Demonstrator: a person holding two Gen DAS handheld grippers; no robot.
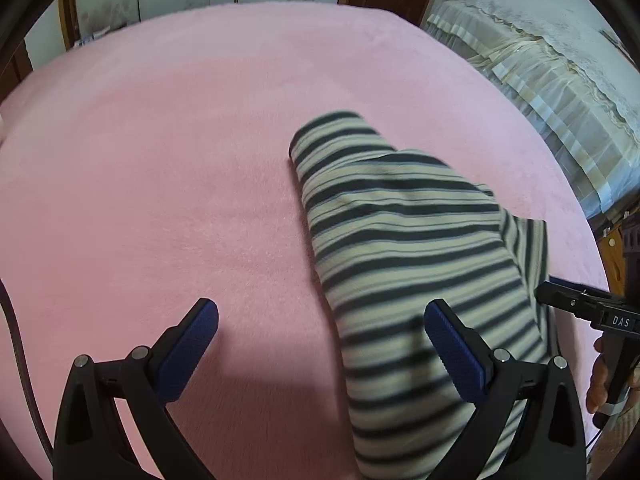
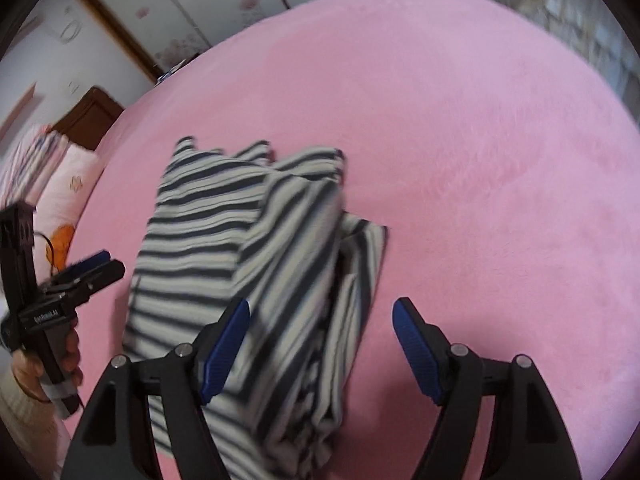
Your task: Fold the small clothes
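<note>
A small striped garment (image 1: 404, 248), cream with dark stripes, lies folded in layers on a pink blanket (image 1: 180, 160). It also shows in the right wrist view (image 2: 248, 256). My left gripper (image 1: 320, 324) is open and empty, just above the blanket; its right finger hangs over the garment's near left part. My right gripper (image 2: 320, 320) is open and empty over the garment's near right edge. The right gripper also shows at the right edge of the left wrist view (image 1: 560, 296), and the left gripper at the left edge of the right wrist view (image 2: 96, 268).
The pink blanket covers a bed. A cream lace-covered piece of furniture (image 1: 540, 72) stands to the right. Pillows (image 2: 52, 184) and a wooden headboard (image 2: 88, 116) lie at the left. Wardrobe doors (image 2: 192, 12) stand behind.
</note>
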